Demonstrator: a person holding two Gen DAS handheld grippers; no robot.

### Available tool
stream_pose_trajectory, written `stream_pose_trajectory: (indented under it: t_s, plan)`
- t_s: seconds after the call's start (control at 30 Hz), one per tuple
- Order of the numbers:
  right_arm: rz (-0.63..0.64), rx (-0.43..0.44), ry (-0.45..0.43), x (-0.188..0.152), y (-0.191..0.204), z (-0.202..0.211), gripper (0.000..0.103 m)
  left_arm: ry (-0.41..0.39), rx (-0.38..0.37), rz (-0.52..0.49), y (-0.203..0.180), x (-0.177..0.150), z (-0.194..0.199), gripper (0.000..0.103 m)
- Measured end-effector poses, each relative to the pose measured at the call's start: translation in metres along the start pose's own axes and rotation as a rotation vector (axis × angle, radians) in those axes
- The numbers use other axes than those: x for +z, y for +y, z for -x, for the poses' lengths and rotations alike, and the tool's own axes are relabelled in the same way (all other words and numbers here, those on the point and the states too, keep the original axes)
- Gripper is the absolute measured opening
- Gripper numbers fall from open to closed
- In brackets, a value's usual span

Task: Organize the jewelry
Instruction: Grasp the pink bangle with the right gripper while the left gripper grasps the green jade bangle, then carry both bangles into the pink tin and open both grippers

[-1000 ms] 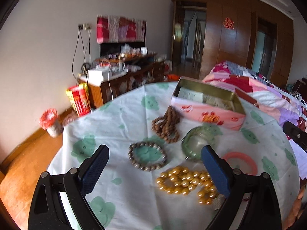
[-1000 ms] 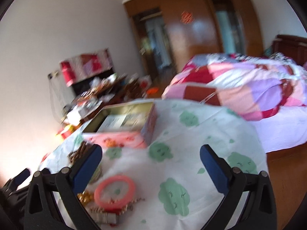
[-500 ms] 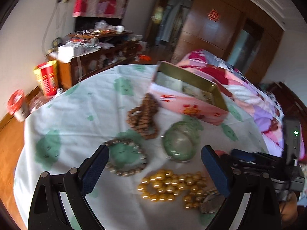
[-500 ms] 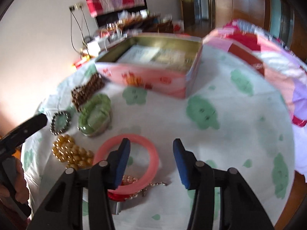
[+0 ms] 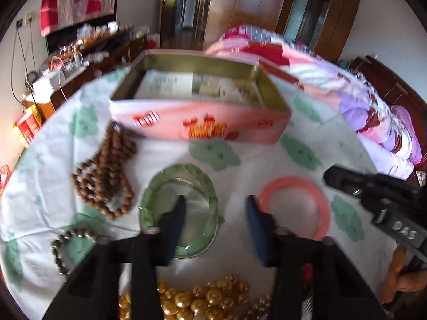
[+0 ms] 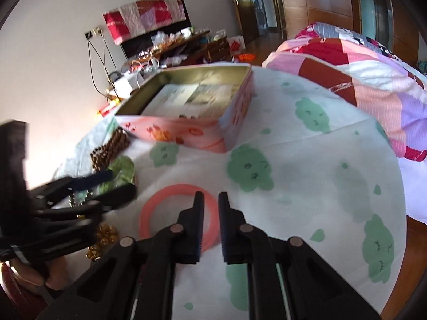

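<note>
A green bangle (image 5: 186, 169) lies on the cloud-print cloth. My left gripper (image 5: 214, 202) is closing over its right wall, one finger inside the ring and one outside, and the pads are not pressing on it. Just to the right lies a pink bangle (image 6: 149, 205). My right gripper (image 6: 210, 196) is shut on that bangle's right rim. An open pink tin box (image 5: 200, 122) with paper in the bottom stands behind both bangles. A brown bead string (image 5: 106, 165) lies left of the green bangle.
Gold beads (image 5: 202, 301) and a grey bead bracelet (image 5: 66, 240) lie near the front edge of the round table. A bed with a patchwork quilt (image 6: 360, 74) is at the right. A cluttered wooden cabinet (image 5: 88, 53) stands at the back left.
Both grippers have dropped forward onto the bangles. The left jaws went from wide open to narrow around the green bangle's wall. The right jaws shut on the pink bangle's rim.
</note>
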State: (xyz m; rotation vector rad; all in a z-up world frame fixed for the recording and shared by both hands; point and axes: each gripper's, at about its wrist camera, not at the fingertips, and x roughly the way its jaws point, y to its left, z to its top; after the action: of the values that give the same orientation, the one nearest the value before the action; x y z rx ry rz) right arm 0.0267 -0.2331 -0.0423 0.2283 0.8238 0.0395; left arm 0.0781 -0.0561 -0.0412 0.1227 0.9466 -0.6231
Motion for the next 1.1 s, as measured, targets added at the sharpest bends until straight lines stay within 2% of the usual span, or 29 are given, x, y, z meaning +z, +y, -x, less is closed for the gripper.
stream_pose_trajectory:
  t_s: [0.03,0.1,0.2,0.27,0.3,0.33,0.4,0.5,0.57,0.63,0.77,0.8,0.83,1.0,1.1]
  plan:
    - [0.006,-0.008,-0.011,0.001,0.001,0.000,0.014,0.000,0.007,0.003,0.001,0.000,0.000,0.024]
    - [0.021,-0.019,-0.010,0.002,0.004,-0.001,0.014,-0.013,-0.003,0.009,0.002,-0.001,0.003,0.009]
    - [0.004,0.017,0.005,0.001,0.001,-0.005,0.015,-0.043,-0.015,0.029,0.008,-0.004,0.009,0.007]
    - [0.028,0.014,0.027,0.000,0.001,-0.009,0.027,-0.093,-0.034,0.051,0.013,-0.005,0.019,0.007]
    - [0.032,0.022,0.041,0.000,0.002,-0.011,0.047,-0.112,-0.048,0.061,0.015,-0.005,0.023,0.007]
    - [0.028,0.034,0.050,-0.002,0.002,-0.011,0.073,-0.141,-0.071,0.075,0.017,-0.005,0.030,0.007]
    - [0.014,0.075,0.054,-0.002,0.004,-0.011,0.091,-0.188,-0.103,0.096,0.019,-0.005,0.044,0.007]
    - [0.033,0.097,0.065,-0.002,0.014,-0.014,0.091,-0.271,-0.159,0.112,0.023,-0.007,0.069,0.007]
    - [0.079,0.070,0.106,-0.003,0.027,-0.025,0.091,-0.314,-0.177,0.121,0.027,-0.007,0.082,0.007]
    - [0.140,0.014,0.156,-0.008,0.041,-0.039,0.093,-0.332,-0.169,0.131,0.030,-0.006,0.087,0.007]
    - [0.242,-0.081,0.170,-0.013,0.059,-0.047,0.093,-0.331,-0.162,0.146,0.034,-0.002,0.086,0.007]
    - [0.247,-0.089,0.171,-0.013,0.059,-0.047,0.088,-0.329,-0.149,0.136,0.033,-0.003,0.085,0.007]
    - [0.243,-0.096,0.166,-0.012,0.057,-0.045,0.084,-0.325,-0.130,0.121,0.031,-0.003,0.083,0.007]
    - [0.190,-0.105,0.171,-0.008,0.036,-0.039,0.084,-0.284,-0.065,0.105,0.026,-0.003,0.072,0.007]
    - [0.084,-0.035,0.099,0.000,0.021,-0.020,0.084,-0.276,-0.048,0.104,0.027,-0.001,0.068,0.007]
